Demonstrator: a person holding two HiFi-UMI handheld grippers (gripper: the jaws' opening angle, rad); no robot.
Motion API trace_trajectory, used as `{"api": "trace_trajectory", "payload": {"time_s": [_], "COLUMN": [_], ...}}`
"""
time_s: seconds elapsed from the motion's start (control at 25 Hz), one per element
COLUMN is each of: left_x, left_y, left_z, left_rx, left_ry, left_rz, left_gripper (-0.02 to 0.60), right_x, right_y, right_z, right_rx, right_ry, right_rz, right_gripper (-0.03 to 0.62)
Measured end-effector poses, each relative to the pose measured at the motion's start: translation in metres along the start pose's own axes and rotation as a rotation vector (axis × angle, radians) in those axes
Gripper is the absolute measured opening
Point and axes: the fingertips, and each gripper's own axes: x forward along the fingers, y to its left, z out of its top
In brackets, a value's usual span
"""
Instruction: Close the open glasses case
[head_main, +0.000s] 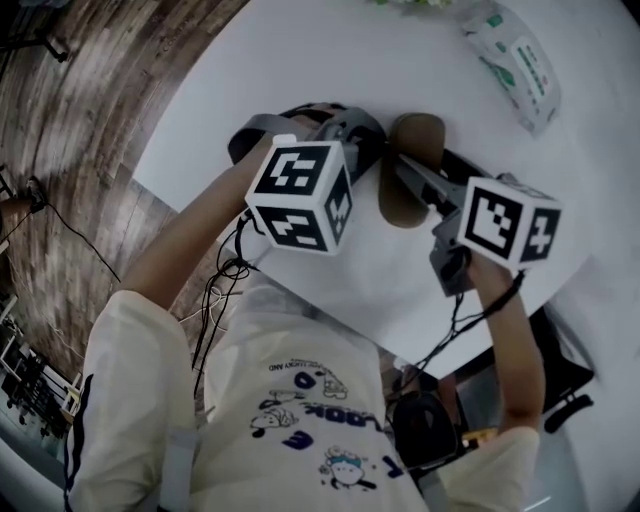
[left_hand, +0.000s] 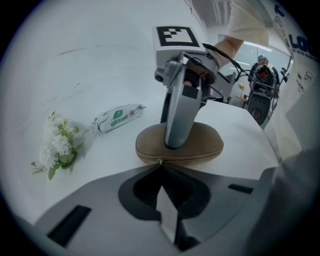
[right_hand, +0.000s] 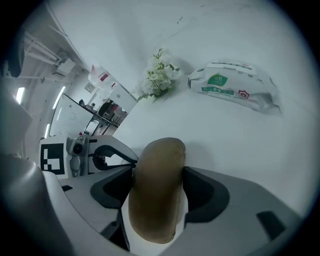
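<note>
A tan fabric glasses case (head_main: 408, 172) lies on the white table (head_main: 300, 60), its two halves together. My right gripper (right_hand: 159, 170) straddles the case (right_hand: 155, 195) across its width, with a finger against each side. One of those fingers (left_hand: 177, 115) shows in the left gripper view, standing on the case (left_hand: 200, 145). My left gripper (left_hand: 161, 165) is shut. Its tips meet at the small metal zipper pull (left_hand: 160, 161) on the case's near edge, which seems pinched between them. The left gripper (right_hand: 100, 155) also shows beyond the case in the right gripper view.
A pack of wet wipes (head_main: 515, 60) (right_hand: 232, 85) lies farther back on the table, and a small white flower bunch (left_hand: 57, 142) (right_hand: 159, 75) lies near it. The table's near edge (head_main: 330, 330) runs close to the person's body, with cables hanging below.
</note>
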Motion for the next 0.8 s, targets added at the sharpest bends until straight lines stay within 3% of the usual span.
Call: {"api": "trace_trajectory", "payload": {"time_s": [0.12,0.36,0.8], "left_x": [-0.003,-0.009,0.001], "left_y": [-0.004,-0.029,-0.129], "left_z": [-0.001,0.0,0.015], "left_rx": [0.057,0.075,-0.017], "left_ry": [0.025,0.012,-0.009], "left_rz": [-0.02,-0.049,-0.119], "left_gripper": [0.0,0.0,0.0], "right_x": [0.001,0.002,0.001], "right_y": [0.001,0.001,-0.001], "right_z": [0.0,0.0,0.001], "right_rx": [0.036,0.086,0.143], "right_ry": [-0.003,-0.004,-0.052], "right_rz": [0.016,0.036,0.019], "right_gripper": [0.314,0.314,0.314]}}
